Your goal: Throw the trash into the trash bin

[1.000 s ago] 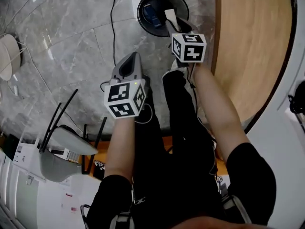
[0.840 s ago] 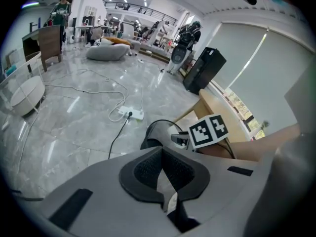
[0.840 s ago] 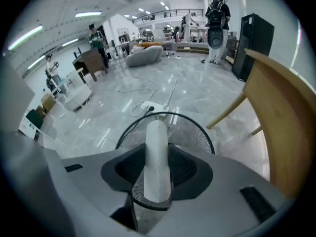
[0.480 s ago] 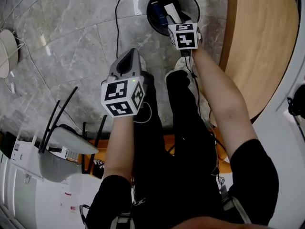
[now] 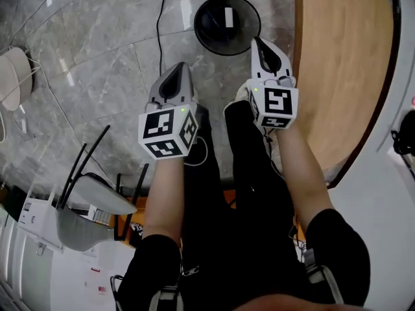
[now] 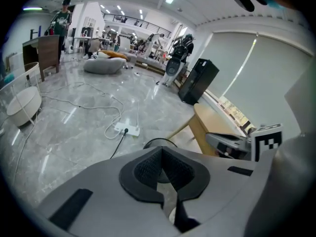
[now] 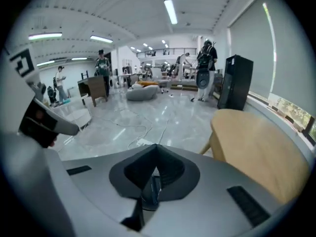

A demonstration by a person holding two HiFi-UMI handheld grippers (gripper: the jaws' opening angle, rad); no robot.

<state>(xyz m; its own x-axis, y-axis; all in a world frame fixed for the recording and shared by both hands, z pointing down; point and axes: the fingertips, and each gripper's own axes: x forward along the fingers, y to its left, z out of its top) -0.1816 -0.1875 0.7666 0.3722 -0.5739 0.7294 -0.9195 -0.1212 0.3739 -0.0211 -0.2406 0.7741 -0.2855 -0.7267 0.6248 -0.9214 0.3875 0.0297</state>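
One flat white strip [image 5: 227, 17] lies inside the round black trash bin [image 5: 245, 36]. Left gripper [image 5: 181, 67] and right gripper [image 5: 259, 43] both have their jaws pressed together, holding nothing.

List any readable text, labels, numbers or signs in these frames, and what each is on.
No text is legible in any view.
Left marker cube: black-and-white square patterns only, no words.
Right marker cube: square patterns only, no words.
White sheets at the head view's lower left: some print and small red marks, too small to read.
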